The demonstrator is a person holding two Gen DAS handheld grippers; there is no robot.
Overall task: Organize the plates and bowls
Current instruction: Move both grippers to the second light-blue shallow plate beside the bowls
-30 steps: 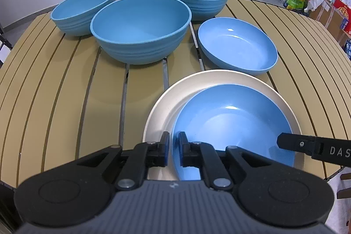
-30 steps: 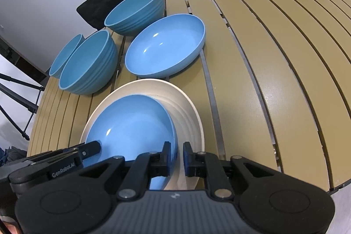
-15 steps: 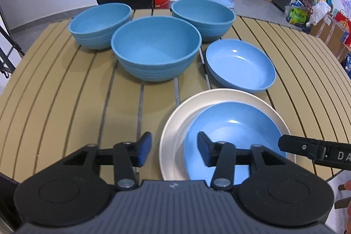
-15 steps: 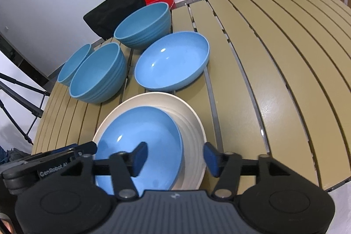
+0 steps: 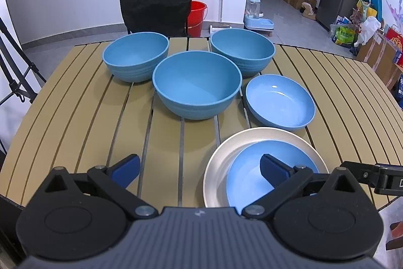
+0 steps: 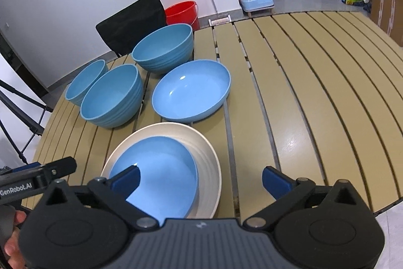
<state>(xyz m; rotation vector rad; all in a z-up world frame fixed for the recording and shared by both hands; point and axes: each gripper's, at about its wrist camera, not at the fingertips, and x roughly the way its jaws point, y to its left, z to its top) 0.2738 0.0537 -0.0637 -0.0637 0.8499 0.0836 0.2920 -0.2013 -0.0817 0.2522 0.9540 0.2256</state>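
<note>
Hand-held gripper (image 6: 200,177) opening, blue plate (image 6: 161,173) below

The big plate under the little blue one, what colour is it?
The big plate is cream, almost white. It shows best in the right wrist view.

I count three deep blue bowls (image 5: 196,85) toward the table's (image 5: 75,102) far edge, two shallow blue plates (image 5: 279,98), one cream plate (image 5: 216,168) near its front edge.

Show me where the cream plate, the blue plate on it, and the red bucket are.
cream plate (image 6: 206,155): right wrist view, bare right rim.
blue plate (image 6: 161,168): right wrist view, its middle.
red bucket (image 5: 197,13): left wrist view, front wall.
</note>
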